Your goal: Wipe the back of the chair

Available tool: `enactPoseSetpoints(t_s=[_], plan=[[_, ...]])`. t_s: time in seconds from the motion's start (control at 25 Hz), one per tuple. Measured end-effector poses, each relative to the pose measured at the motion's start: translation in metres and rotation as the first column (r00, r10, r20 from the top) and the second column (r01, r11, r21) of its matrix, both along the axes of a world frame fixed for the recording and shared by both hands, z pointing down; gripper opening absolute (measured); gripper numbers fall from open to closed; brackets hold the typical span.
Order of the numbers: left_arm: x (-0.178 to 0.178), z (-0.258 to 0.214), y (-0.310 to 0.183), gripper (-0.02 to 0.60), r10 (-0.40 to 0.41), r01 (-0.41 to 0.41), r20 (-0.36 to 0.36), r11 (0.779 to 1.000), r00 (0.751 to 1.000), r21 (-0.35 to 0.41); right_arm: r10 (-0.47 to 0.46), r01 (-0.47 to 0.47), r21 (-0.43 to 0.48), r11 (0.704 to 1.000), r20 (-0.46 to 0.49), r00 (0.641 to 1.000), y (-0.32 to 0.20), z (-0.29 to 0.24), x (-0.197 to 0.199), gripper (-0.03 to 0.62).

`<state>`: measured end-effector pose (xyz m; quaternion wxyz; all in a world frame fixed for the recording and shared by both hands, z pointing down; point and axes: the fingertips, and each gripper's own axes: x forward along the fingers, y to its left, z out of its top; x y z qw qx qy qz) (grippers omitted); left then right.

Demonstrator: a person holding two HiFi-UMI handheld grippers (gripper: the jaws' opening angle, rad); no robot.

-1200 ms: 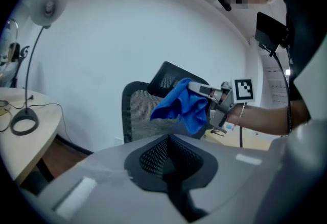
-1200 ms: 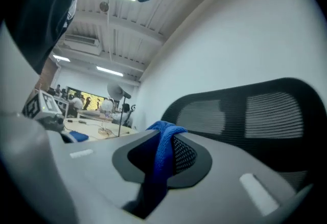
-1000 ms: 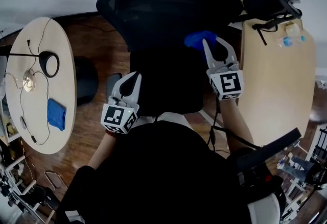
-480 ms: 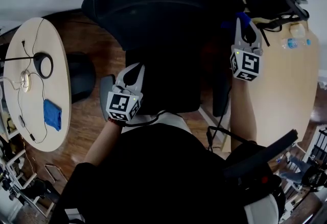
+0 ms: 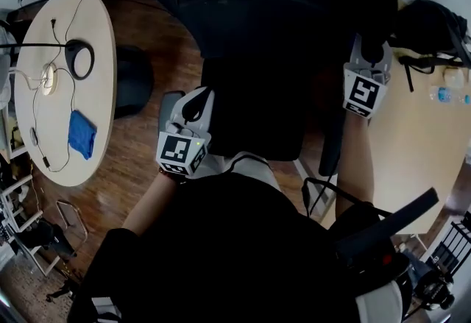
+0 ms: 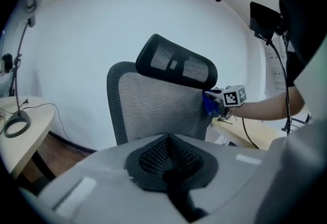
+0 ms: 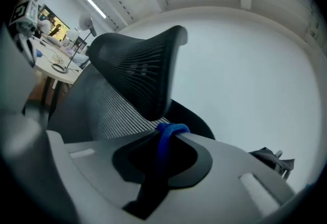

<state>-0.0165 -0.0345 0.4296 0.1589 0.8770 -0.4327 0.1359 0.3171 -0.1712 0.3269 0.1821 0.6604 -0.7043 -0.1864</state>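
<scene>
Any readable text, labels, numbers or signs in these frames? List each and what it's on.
No readable text in any view.
Marker cubes: black-and-white square patterns only, no letters or digits.
Bottle on the desk: label too small to read.
Blue cloth: no print shows.

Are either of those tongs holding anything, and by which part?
The right tongs pinch a blue cloth by a bunched fold, which pokes out past their tips. The left tongs are shut with nothing between them.
</scene>
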Motion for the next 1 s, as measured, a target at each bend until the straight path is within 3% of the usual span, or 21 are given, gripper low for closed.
enactPoseSetpoints(t_s=[0.36, 0.56, 0.72, 1.0], plan=[[-0.039, -0.011, 0.012, 0.006, -0.066, 0.066, -0.008, 0.998, 0.998, 0.023, 0.022, -0.029, 0.036, 0.999, 0.172, 0.985, -0.023, 0.013, -0.053, 0.031], [-0.060, -0.014, 0.018, 0.006, -0.110, 0.111, -0.027, 0.993, 0.994, 0.026, -0.120, 0.124, -0.020, 0.992, 0.141, 0.983, -0.033, 0.031, -0.136, 0.032], [-0.079, -0.022, 0.023, 0.006, -0.147, 0.149, -0.054, 0.988, 0.988, 0.036, -0.247, 0.249, 0.004, 0.968, 0.142, 0.958, -0.043, 0.030, -0.216, 0.032], [-0.113, -0.028, 0.036, 0.006, -0.180, 0.183, -0.054, 0.981, 0.982, 0.060, -0.472, 0.476, 0.007, 0.880, 0.135, 0.871, -0.047, 0.027, -0.365, 0.032]])
